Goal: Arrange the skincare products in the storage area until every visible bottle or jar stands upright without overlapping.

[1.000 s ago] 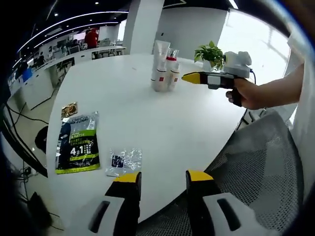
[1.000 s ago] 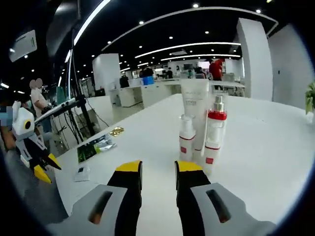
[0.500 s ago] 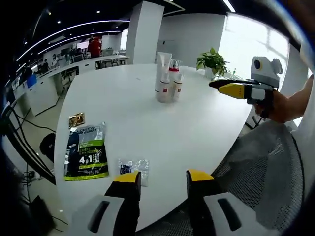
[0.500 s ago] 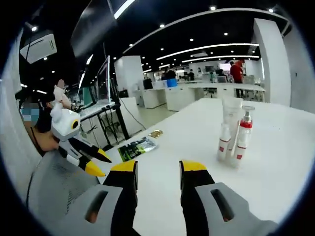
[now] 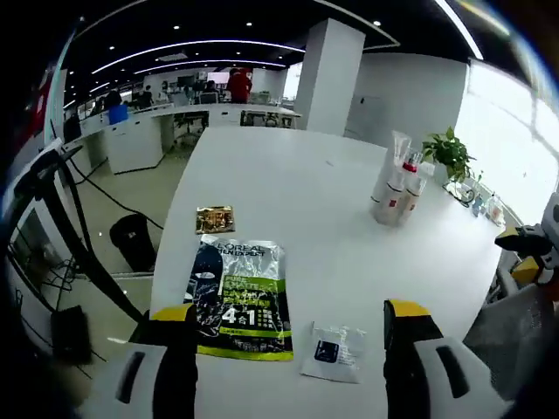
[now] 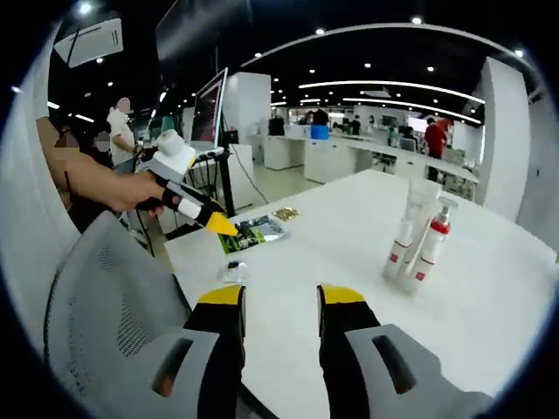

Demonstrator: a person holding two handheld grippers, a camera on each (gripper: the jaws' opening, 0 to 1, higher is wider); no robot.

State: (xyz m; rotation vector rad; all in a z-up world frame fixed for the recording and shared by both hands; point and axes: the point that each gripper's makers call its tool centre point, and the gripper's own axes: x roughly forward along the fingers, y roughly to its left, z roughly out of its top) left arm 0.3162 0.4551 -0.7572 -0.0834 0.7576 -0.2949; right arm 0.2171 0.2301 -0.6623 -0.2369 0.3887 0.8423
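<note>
white tabletop (image 5: 297,192) spreads out under both grippers. in the left gripper view, the left gripper (image 5: 288,327) hangs over the near edge with its yellow-tipped jaws spread wide and nothing between them. just ahead of it lies a flat green and black sachet pack (image 5: 233,297), with a small clear packet (image 5: 334,352) beside it and a little gold sachet (image 5: 215,218) a bit further on. the skincare bottles (image 5: 395,183) stand well apart from these, across the table: a tall white tube and two smaller bottles with red bands, all upright and bunched close together, though whether they touch is too small to tell. a potted plant (image 5: 450,153) sits just behind them. the other gripper peeks in at the right edge, by a mesh chair.

in the right gripper view, the right gripper (image 6: 279,301) points over the table edge, its jaws parted by a narrow gap and gripping nothing. the same bottles (image 6: 421,240) stand upright ahead and to the right, clear of the jaws. a grey mesh chair back (image 6: 105,305) fills the lower left, and above it a hand (image 6: 118,188) holds the left gripper with its yellow tips over the green pack (image 6: 253,234). office desks and people show in the background.
</note>
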